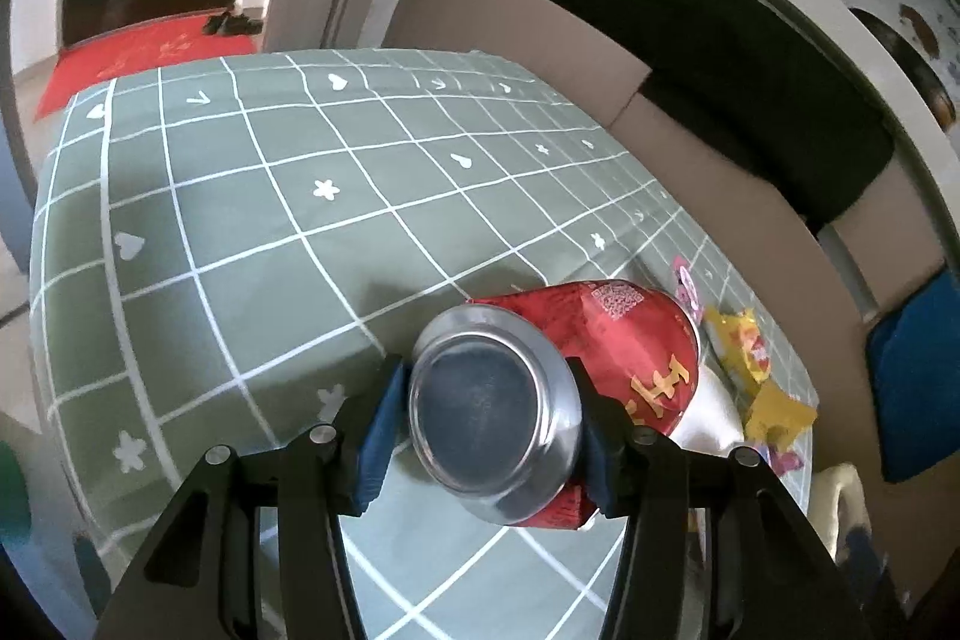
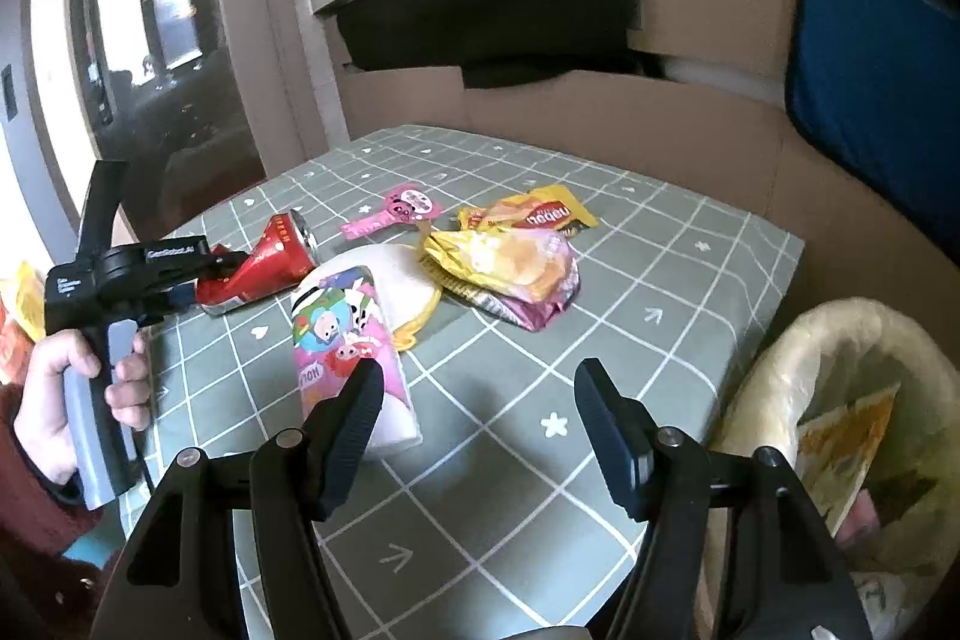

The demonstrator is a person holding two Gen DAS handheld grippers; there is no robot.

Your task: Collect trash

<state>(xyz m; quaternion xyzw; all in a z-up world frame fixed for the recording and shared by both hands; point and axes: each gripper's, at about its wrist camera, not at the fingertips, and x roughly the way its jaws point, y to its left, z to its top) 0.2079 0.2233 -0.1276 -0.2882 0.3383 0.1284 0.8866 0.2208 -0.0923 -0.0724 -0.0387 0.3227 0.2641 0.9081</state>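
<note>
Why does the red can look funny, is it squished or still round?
Squished. The red can lies on its side on the table, its middle crumpled and creased, though its silver end remains round.

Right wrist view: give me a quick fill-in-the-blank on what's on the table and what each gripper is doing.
1. The left gripper is closed on a crushed ____ can.
2. The right gripper holds ____.
3. The paper cup lies on its ____.
4. The lined bin stands off the table's ____ edge.

Missing words: red; nothing; side; right
</note>
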